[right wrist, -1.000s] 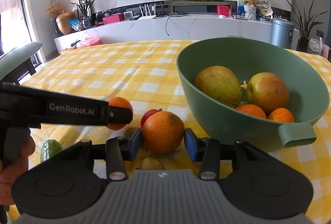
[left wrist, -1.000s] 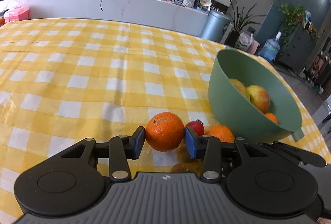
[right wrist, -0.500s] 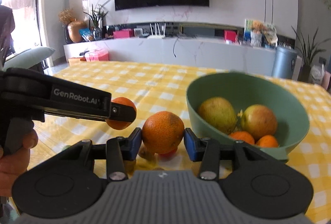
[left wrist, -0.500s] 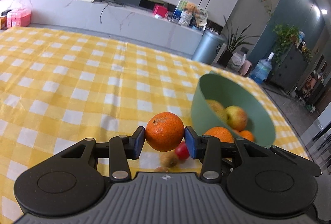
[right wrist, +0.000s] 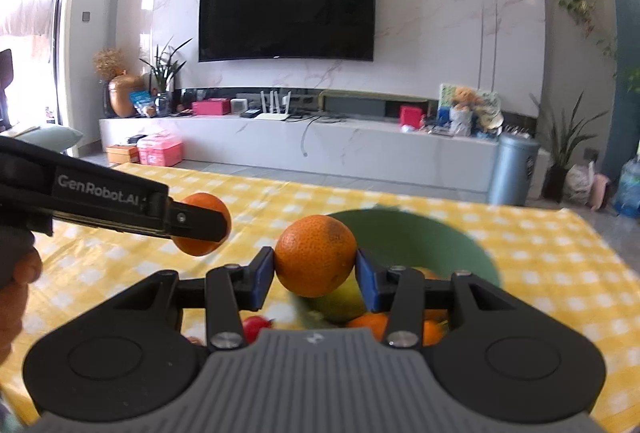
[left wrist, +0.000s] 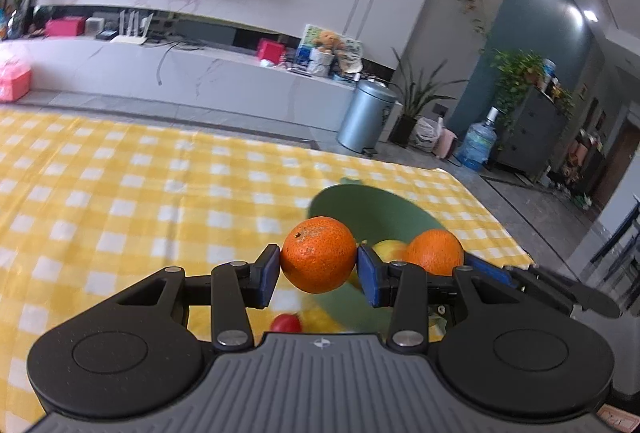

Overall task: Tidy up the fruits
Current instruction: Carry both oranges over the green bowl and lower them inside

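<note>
Both grippers are clamped on fruit. The left gripper (left wrist: 319, 275) squeezes an orange (left wrist: 319, 254) between its blue pads, up in the air over the yellow checked tablecloth (left wrist: 120, 201). The right gripper (right wrist: 315, 278) pinches a second orange (right wrist: 315, 256) just above the green bowl (right wrist: 420, 233). The bowl is blurry and half hidden behind the grippers (I can't count what's inside). A small red fruit (left wrist: 285, 323) peeks out below, mostly cut off.
</note>
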Demonstrator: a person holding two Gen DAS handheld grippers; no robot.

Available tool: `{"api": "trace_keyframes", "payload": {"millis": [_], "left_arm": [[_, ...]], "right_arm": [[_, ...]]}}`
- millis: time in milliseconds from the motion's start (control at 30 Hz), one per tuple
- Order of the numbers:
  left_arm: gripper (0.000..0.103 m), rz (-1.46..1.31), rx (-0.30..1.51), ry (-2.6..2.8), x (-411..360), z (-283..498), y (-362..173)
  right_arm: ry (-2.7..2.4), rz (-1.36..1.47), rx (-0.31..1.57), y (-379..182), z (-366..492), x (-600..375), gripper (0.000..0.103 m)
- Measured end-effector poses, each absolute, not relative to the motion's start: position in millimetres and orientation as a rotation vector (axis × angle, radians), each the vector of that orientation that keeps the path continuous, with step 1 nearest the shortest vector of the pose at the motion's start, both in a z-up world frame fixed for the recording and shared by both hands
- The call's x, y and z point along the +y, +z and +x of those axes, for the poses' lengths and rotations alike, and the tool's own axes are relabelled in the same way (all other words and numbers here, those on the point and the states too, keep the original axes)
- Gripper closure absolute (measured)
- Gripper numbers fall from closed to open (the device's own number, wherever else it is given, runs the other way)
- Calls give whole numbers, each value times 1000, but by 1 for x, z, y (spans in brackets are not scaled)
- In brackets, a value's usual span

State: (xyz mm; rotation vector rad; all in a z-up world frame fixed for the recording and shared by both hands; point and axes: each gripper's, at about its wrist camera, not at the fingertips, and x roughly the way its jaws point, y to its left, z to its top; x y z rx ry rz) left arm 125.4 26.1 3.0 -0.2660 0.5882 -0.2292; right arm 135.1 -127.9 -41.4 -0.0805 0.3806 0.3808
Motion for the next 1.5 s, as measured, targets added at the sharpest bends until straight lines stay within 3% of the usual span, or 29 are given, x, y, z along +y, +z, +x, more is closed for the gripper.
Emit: {"api": "trace_keyframes", "payload": {"millis": [267,600,1500], "left_arm": [[56,-159,589,-276,-15,144,14],[56,-31,685,-301,-54,167,-2],[56,78,854,-317,-68,195,-36]], "right_arm": [[303,-220,348,-31,143,-153,62],[232,-139,507,-44,170,-187,62],[291,-198,649,-72,207,-170,61]]}}
